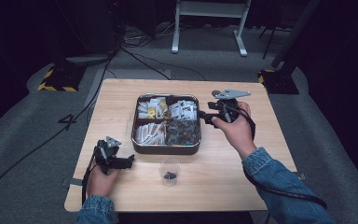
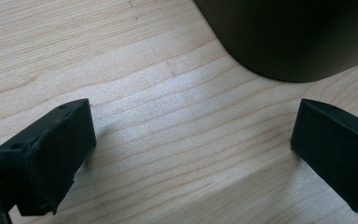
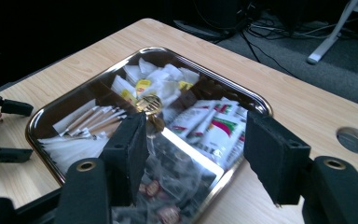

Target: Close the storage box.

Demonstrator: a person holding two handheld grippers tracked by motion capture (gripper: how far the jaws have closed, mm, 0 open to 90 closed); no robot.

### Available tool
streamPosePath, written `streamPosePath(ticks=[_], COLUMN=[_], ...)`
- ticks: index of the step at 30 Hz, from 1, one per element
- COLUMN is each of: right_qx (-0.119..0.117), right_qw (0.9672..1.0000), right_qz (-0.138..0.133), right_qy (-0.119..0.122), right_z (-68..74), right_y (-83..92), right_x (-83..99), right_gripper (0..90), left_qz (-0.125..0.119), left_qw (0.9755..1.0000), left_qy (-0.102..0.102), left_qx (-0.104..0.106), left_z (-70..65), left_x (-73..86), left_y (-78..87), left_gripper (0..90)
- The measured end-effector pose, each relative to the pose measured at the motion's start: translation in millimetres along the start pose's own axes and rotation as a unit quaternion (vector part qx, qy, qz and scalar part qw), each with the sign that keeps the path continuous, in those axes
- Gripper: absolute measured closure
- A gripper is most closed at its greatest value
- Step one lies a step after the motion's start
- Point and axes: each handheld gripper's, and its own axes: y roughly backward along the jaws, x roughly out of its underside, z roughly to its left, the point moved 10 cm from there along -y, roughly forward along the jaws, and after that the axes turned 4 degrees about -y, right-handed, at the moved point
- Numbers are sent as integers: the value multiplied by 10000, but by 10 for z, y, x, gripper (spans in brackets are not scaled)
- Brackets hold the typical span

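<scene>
Hovering over the right edge of a shiny rounded-square metal tray (image 1: 166, 148) with 4 compartments: the right gripper (image 1: 202, 116), black, held in the person's right hand (image 1: 235, 127), its jaws standing apart with nothing pinched between them. Seen along those jaws in the right gripper view: the same tray (image 3: 214, 77), sitting on a pale wooden table (image 3: 303, 102), holding white sachets with yellow labels (image 3: 151, 84) in the far compartment, white packets printed red and green (image 3: 212, 126) beside them, paper-wrapped wooden sticks (image 3: 81, 123) on the left, and clear-wrapped dark sweets (image 3: 168, 186) nearest the camera. Resting low on the table (image 1: 223, 172) near the tray's front left corner: the left gripper (image 1: 131, 160), black, held in the person's left hand (image 1: 101, 181), jaws spread wide over bare wood with nothing between them. Showing in the left gripper view: that bare wood (image 2: 168, 121) and the dark rounded corner of the tray (image 2: 289, 37) just ahead. Standing in front of the tray, between the 2 hands: a small clear plastic cup (image 1: 170, 171) with 1 dark piece at its bottom, apart from both grippers.
</scene>
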Motion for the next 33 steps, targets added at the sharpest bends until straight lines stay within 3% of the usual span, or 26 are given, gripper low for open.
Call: streamPosePath(ticks=[10, 18, 21, 26, 29, 33], right_qx=[64, 11, -6, -16, 110, 245], right_qw=[9997, 9999, 9997, 9993, 9992, 9987], right_qz=[-16, 92, -85, -24, 153, 161], right_qy=[-250, -114, -213, -375, -351, -411], right_z=[-314, -458, -510, -596, -695, -810], right_y=[267, 493, 580, 608, 588, 568], right_x=[152, 339, 439, 747, 895, 1009], right_gripper=[391, 375, 373, 370, 370, 368], left_qz=[-4, -5, -1, 0, -2, 0], left_qw=[10000, 10000, 10000, 10000, 10000, 10000], left_qy=[-14, -10, -6, -7, 8, -6], left_qx=[1, 1, 4, -3, -10, -2], left_z=[3, 2, 0, 0, -1, 0], left_x=[-4, -4, -1, 2, 2, 2], left_y=[-3, -3, -1, 1, 2, 2], left_gripper=[2, 2, 2, 2, 2, 2])
